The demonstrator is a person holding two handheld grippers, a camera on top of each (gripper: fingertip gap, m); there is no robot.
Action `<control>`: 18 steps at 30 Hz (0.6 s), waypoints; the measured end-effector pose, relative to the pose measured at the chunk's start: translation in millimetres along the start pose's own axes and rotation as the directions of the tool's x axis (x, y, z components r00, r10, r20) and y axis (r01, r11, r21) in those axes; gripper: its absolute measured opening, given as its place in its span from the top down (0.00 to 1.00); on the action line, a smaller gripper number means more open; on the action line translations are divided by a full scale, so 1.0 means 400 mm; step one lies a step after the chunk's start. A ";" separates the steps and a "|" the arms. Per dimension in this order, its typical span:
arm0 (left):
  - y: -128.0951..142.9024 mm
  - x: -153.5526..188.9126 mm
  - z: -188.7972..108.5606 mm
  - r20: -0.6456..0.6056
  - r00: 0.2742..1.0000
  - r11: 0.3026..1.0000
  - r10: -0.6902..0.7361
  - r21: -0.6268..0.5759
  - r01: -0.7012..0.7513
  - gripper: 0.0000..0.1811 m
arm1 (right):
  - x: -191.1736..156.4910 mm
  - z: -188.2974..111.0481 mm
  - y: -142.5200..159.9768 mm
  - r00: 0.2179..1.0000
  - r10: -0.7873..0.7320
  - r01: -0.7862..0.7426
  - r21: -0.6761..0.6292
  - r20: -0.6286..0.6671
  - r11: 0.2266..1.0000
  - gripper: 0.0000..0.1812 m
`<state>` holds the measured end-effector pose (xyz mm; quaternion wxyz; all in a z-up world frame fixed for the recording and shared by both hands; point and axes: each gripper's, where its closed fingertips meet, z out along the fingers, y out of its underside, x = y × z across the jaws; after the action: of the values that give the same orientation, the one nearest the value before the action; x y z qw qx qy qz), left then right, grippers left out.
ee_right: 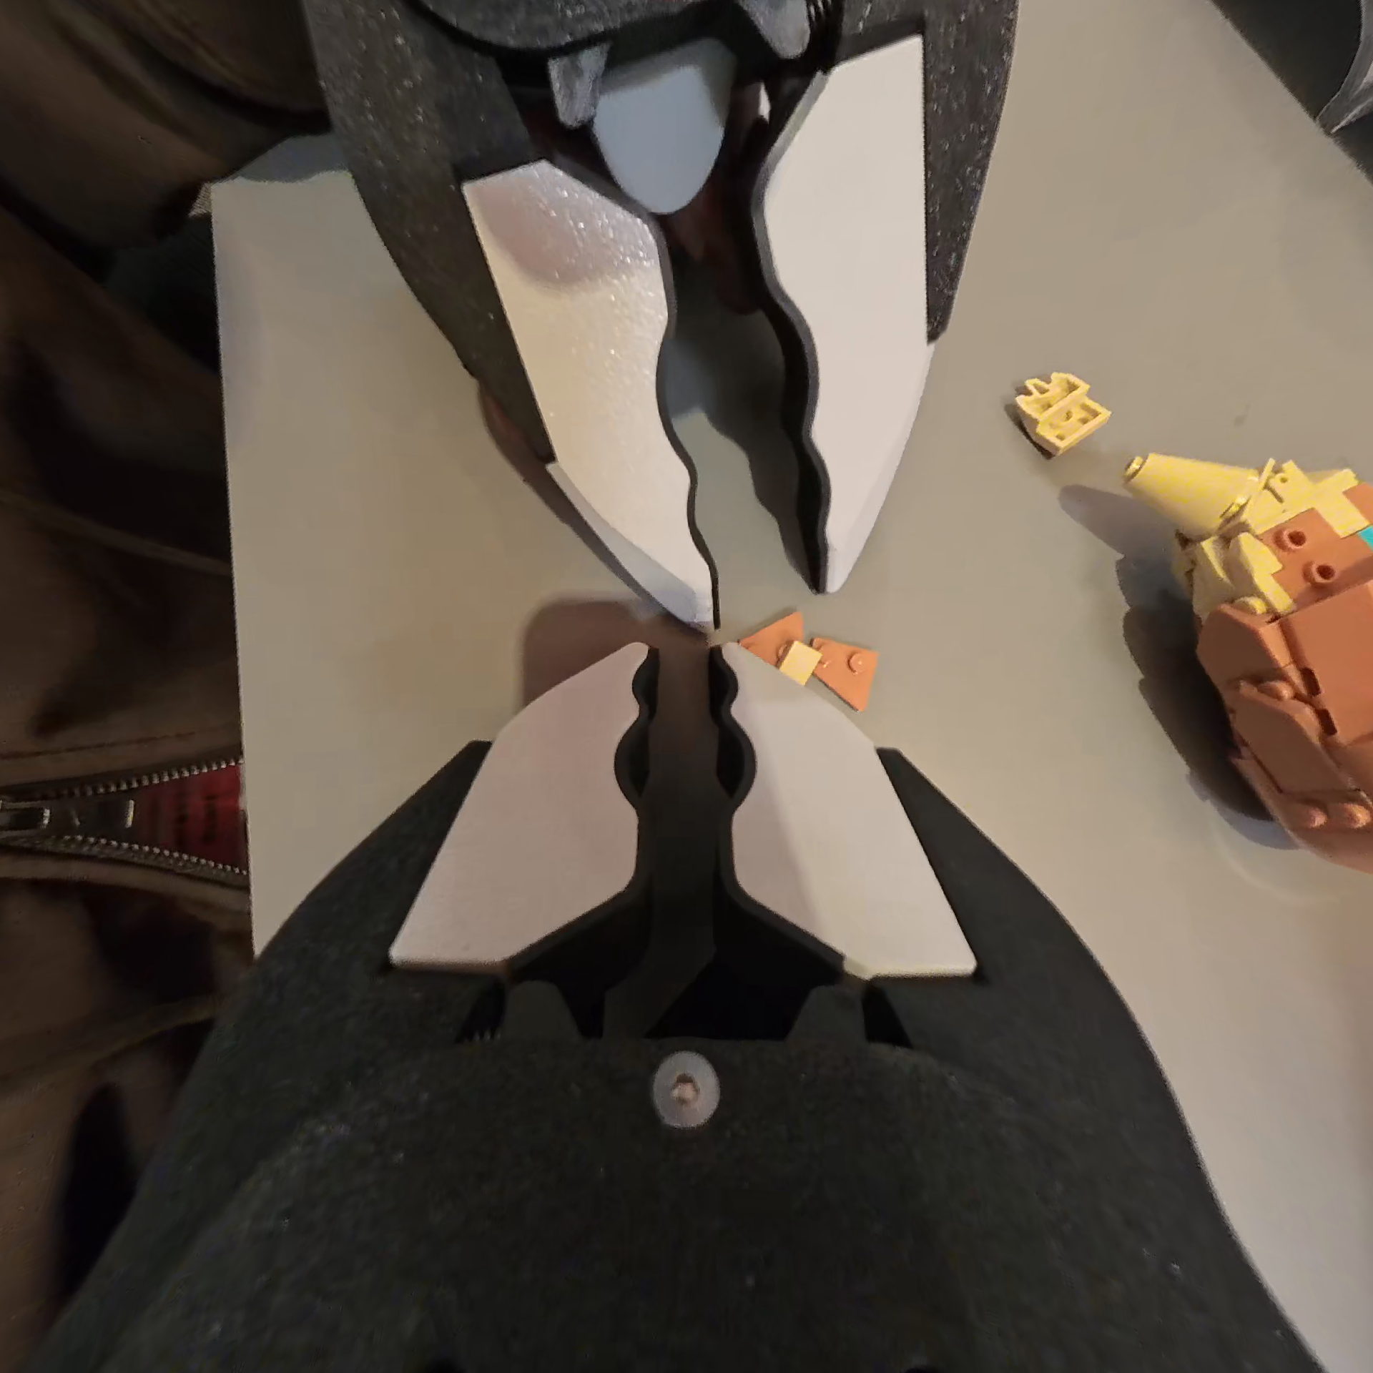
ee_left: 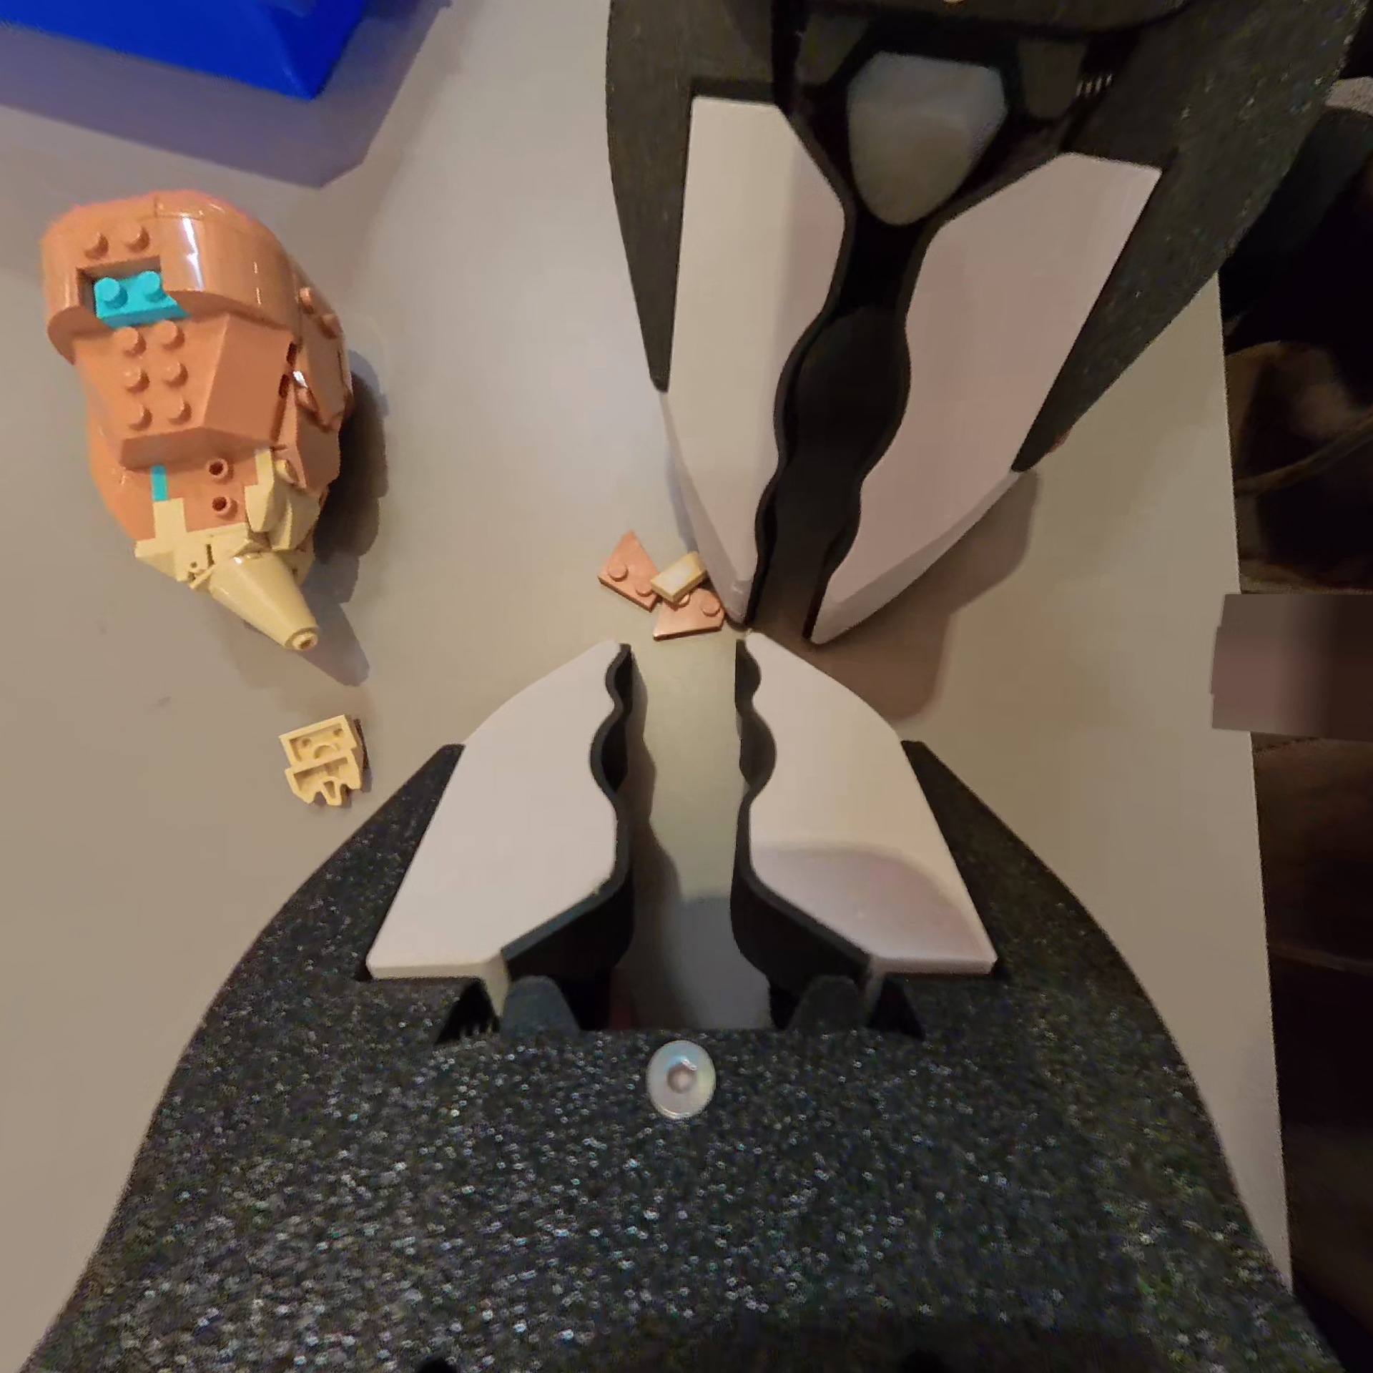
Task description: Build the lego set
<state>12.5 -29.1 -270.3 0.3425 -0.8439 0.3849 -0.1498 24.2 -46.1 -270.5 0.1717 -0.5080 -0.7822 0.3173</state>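
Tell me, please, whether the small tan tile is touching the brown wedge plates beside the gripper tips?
Touching. In the left wrist view the tan tile lies across the brown wedge plates, overlapping their edges; the right wrist view shows the same overlap.

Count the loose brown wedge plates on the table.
2. Both lie by the gripper tips: one wedge plate on the model's side, the other nearer the tips, with a tan tile lying over both. More could be hidden under the grippers.

It looks like a home hobby spot: a plain pale grey table (ee_left: 520, 371) carries a half-built toy brick model (ee_left: 200, 401), a few loose bricks (ee_left: 661, 587), and a blue plastic bin (ee_left: 186, 67) at one corner.
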 end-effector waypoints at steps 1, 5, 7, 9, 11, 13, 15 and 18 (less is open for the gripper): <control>-0.001 0.000 0.001 -0.002 1.000 1.000 0.006 -0.001 -0.006 0.85 | -0.001 0.001 -0.001 1.000 0.001 -0.001 0.004 0.002 1.000 0.92; -0.005 -0.001 0.006 -0.002 1.000 1.000 0.012 -0.005 -0.012 0.85 | -0.002 -0.009 0.002 1.000 0.001 -0.002 0.019 0.003 1.000 0.93; -0.008 -0.001 0.008 0.003 1.000 1.000 0.009 -0.004 -0.009 0.86 | -0.001 -0.018 0.005 1.000 0.011 -0.011 0.029 0.005 1.000 0.93; -0.010 -0.003 0.010 0.014 1.000 1.000 -0.003 -0.005 0.003 0.86 | 0.003 -0.025 0.008 1.000 0.023 -0.023 0.039 -0.001 0.999 0.93; -0.011 -0.003 0.011 0.031 0.999 1.000 -0.014 -0.005 0.014 0.86 | 0.005 -0.027 0.011 1.000 0.030 -0.030 0.042 -0.001 0.999 0.93; -0.011 -0.002 0.012 0.043 0.999 1.000 -0.023 -0.006 0.024 0.86 | 0.006 -0.027 0.015 1.000 0.029 -0.029 0.042 -0.003 0.999 0.93; -0.014 0.000 0.014 0.052 0.998 1.000 -0.030 -0.007 0.030 0.86 | 0.007 -0.027 0.017 0.999 0.032 -0.032 0.046 -0.001 0.998 0.93; -0.020 0.006 0.020 0.060 0.998 0.999 -0.033 -0.008 0.033 0.87 | 0.010 -0.032 0.017 0.999 0.035 -0.035 0.056 -0.004 0.998 0.93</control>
<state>22.5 -23.4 -270.4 0.3473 -0.8558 0.3612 -0.1285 34.6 -36.4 -265.9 0.1822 -0.5173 -0.7635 0.3409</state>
